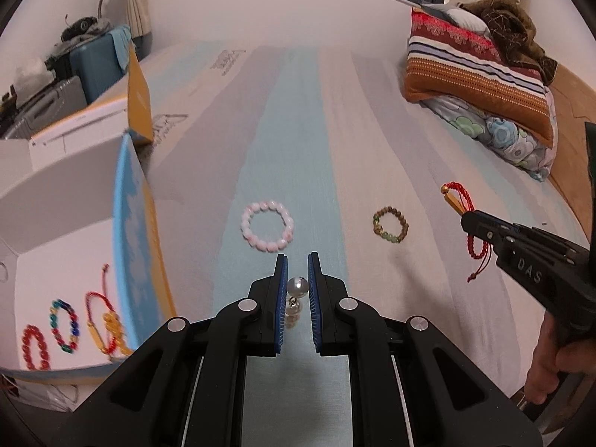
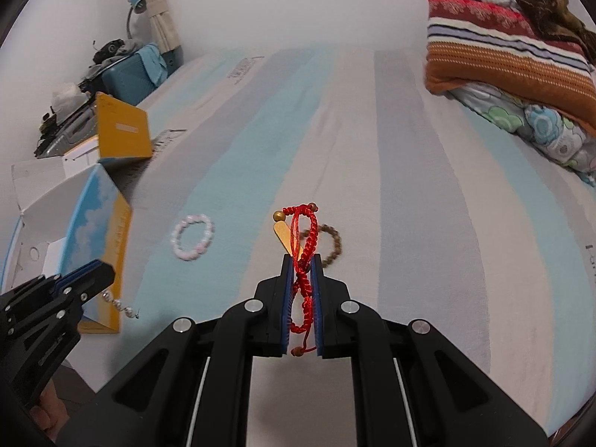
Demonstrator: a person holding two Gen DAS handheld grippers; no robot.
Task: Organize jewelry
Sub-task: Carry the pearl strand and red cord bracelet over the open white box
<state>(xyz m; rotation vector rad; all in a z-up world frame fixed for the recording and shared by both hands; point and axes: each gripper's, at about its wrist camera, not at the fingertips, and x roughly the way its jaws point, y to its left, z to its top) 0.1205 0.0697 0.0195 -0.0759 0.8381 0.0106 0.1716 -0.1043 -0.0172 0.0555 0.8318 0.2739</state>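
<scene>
My left gripper (image 1: pixel 298 266) is shut on a pearl piece (image 1: pixel 297 286) that hangs between its blue pads above the striped bed; it also shows in the right wrist view (image 2: pixel 121 303). My right gripper (image 2: pixel 301 260) is shut on a red cord bracelet (image 2: pixel 305 238) with a gold bar, held above the bed; it shows in the left wrist view (image 1: pixel 463 195) too. A pink bead bracelet (image 1: pixel 267 231) and a brown-green bead bracelet (image 1: pixel 390 224) lie on the bed. An open box (image 1: pixel 56 260) at the left holds several bracelets (image 1: pixel 65 326).
The box has a blue-and-yellow wall (image 1: pixel 138 246) next to my left gripper. Folded blankets and pillows (image 1: pixel 480 74) are piled at the far right. A suitcase and clutter (image 1: pixel 97 63) stand beyond the bed at far left.
</scene>
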